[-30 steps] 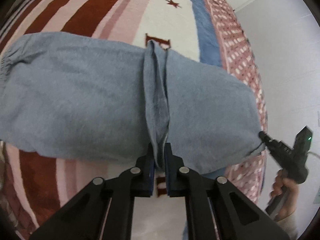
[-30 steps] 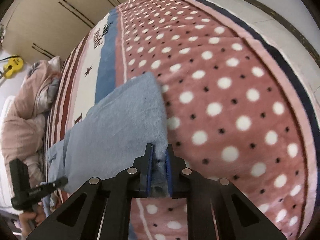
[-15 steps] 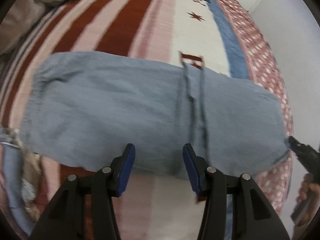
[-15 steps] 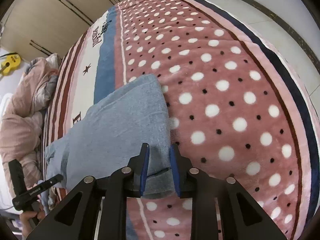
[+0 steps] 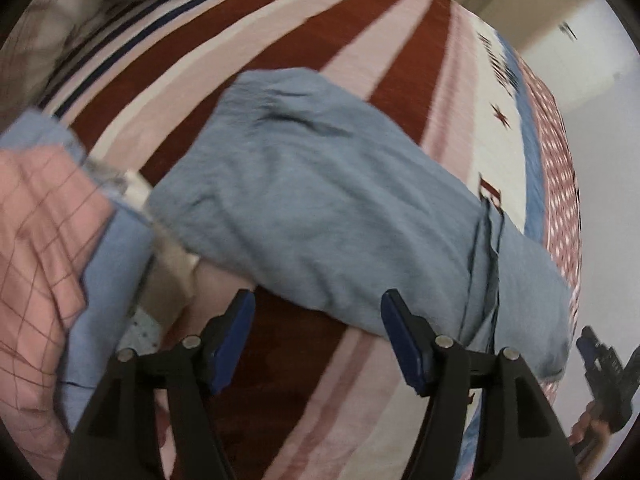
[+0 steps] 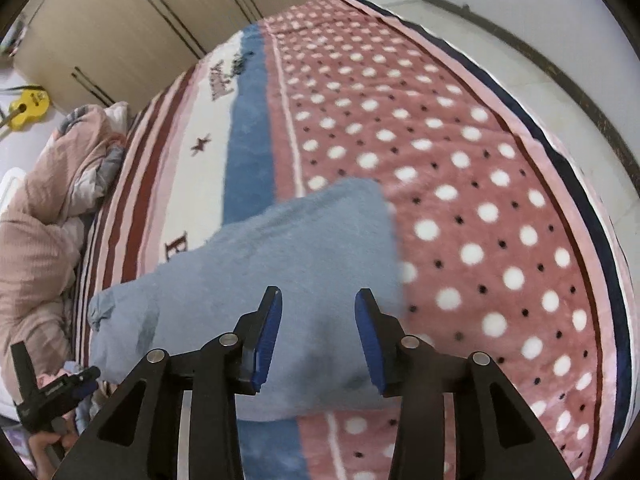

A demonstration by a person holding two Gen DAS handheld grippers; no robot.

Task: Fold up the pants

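Left wrist view is smeared with blur, so the heap of pink checked and blue cloth [image 5: 48,264] at the near left edge cannot be told apart piece by piece. Nearest, the left gripper [image 5: 318,336] has just been opening; its jaws stand spread with nothing between them, just short of the near edge of the pants [image 5: 320,208]. The blue pants lie folded flat across the striped blanket [image 5: 304,40]. At the far right the other tool is cut off by the frame.

From the right wrist, the right gripper [image 6: 318,332] has also just been opening; its blue pads hang parted above the pants [image 6: 280,264], clasping nothing. Beyond lies the dotted part of the blanket [image 6: 460,168], and a crumpled quilt [image 6: 48,208] at the far left.
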